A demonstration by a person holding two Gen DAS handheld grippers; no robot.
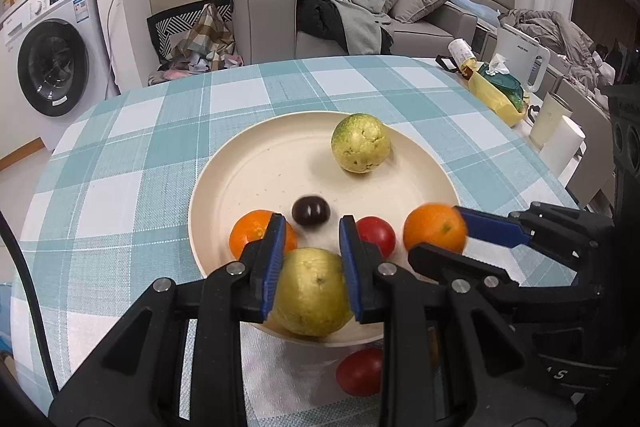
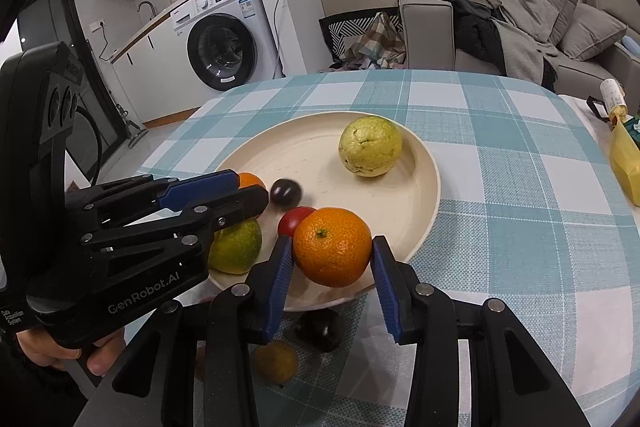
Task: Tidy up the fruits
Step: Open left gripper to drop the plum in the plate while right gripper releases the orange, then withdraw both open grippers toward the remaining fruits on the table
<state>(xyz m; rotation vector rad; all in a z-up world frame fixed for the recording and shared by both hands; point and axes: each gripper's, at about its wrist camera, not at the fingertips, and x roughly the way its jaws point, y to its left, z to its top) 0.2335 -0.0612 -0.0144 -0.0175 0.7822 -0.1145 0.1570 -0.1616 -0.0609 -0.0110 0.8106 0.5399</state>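
I'm loading the plate (image 1: 224, 167): my left tongs (image 1: 312, 259) clench a guava (image 1: 312, 297) over its near rim, my right tongs (image 2: 332, 259) clench an orange (image 2: 332, 247). Next I judge both need releasing.

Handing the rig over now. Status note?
Left claw straddles a green-yellow guava at the plate's near rim; grip unclear.
Right claw straddles an orange at the rim; grip unclear.
Done, on plate: second guava, second orange, tomato, dark plum.
Left, on the cloth: second tomato, dark fruit, brownish fruit.
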